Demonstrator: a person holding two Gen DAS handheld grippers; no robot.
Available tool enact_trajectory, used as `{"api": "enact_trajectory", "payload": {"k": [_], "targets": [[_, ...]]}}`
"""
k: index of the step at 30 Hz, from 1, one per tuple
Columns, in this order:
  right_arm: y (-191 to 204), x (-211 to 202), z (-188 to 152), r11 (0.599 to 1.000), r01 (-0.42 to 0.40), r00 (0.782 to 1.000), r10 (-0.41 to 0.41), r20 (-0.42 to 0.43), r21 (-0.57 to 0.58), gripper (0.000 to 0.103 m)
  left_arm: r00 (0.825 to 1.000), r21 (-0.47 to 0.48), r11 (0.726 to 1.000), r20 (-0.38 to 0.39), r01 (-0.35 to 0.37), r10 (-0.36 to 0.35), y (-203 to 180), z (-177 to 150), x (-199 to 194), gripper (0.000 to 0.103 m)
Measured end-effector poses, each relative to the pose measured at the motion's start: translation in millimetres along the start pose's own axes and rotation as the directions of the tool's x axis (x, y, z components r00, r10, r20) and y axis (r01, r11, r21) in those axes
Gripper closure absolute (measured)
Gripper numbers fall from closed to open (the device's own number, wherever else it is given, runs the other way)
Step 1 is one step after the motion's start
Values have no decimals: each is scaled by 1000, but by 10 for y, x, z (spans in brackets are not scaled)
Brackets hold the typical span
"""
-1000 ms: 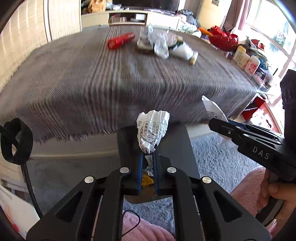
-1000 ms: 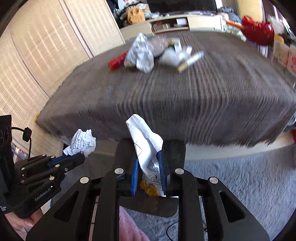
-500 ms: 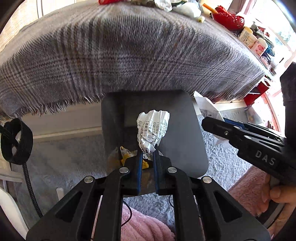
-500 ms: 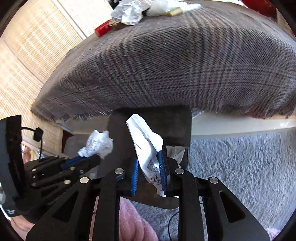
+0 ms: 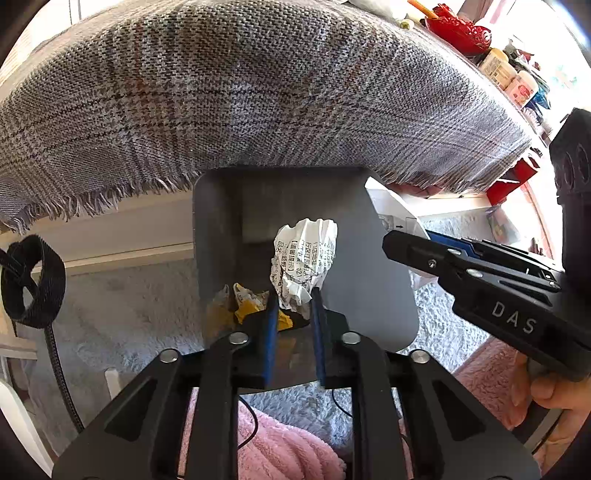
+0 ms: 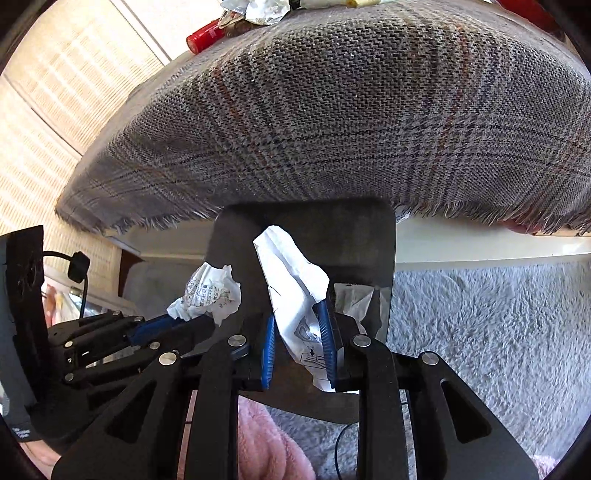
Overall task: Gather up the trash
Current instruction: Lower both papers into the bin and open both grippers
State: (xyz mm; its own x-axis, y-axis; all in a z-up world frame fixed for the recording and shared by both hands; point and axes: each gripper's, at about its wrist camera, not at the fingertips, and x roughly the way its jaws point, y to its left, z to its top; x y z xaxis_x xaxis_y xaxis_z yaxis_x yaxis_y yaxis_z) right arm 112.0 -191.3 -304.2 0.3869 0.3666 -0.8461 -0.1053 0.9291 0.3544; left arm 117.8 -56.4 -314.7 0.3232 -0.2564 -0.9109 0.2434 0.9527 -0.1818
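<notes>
1. The left hand-held gripper (image 5: 293, 295) points steeply down over a dark grey bin (image 5: 384, 295) that stands on the pale shaggy carpet (image 6: 480, 332) just below the fringed edge of the surface.
2. A crumpled ball of printed paper (image 5: 304, 258) sits between its blue fingertips (image 5: 271, 314). The jaws are opening, and the pads look barely clear of the paper's lower end; most of the ball sticks out beyond the tips, above the bin's mouth.
3. The right hand-held gripper (image 6: 297, 332) hangs beside it over the same bin, also tilted down.
4. A folded white wrapper (image 6: 295, 291) stands upright between its blue pads. The jaws are opening: the wrapper leans against the right pad, with a gap showing at the left one. Its upper half rises well past the tips.
5. Inside the bin, yellow and white scraps (image 5: 251, 306) lie at the bottom, just beyond the left fingertips.
6. A grey plaid cloth (image 5: 258, 92) covers the surface. At its far edge lie more rubbish: crinkled foil (image 6: 255, 9) and a red tube (image 6: 205, 35).
7. A hand (image 5: 546, 406) grips the right tool's handle at the lower right of the left view.
</notes>
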Motion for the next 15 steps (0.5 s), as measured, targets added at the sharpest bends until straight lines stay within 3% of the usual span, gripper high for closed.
{"api": "enact_trajectory", "payload": {"k": [3, 7, 12, 15], "targets": [[-53, -6, 13, 1000, 13, 1000, -13, 5, 28, 63, 1000, -7, 1000, -3, -18, 18, 4, 20, 15, 80], [-83, -26, 14, 999, 15, 1000, -16, 12, 40, 57, 1000, -18, 1000, 0, -18, 18, 35, 33, 11, 72], [-94, -40, 6, 999, 22, 1000, -23, 20, 43, 46, 1000, -13, 1000, 8, -21, 21, -2, 23, -4, 46], [-96, -74, 7, 998, 25, 999, -27, 28, 54, 42, 1000, -17, 999, 10, -27, 27, 10, 5, -22, 39]]}}
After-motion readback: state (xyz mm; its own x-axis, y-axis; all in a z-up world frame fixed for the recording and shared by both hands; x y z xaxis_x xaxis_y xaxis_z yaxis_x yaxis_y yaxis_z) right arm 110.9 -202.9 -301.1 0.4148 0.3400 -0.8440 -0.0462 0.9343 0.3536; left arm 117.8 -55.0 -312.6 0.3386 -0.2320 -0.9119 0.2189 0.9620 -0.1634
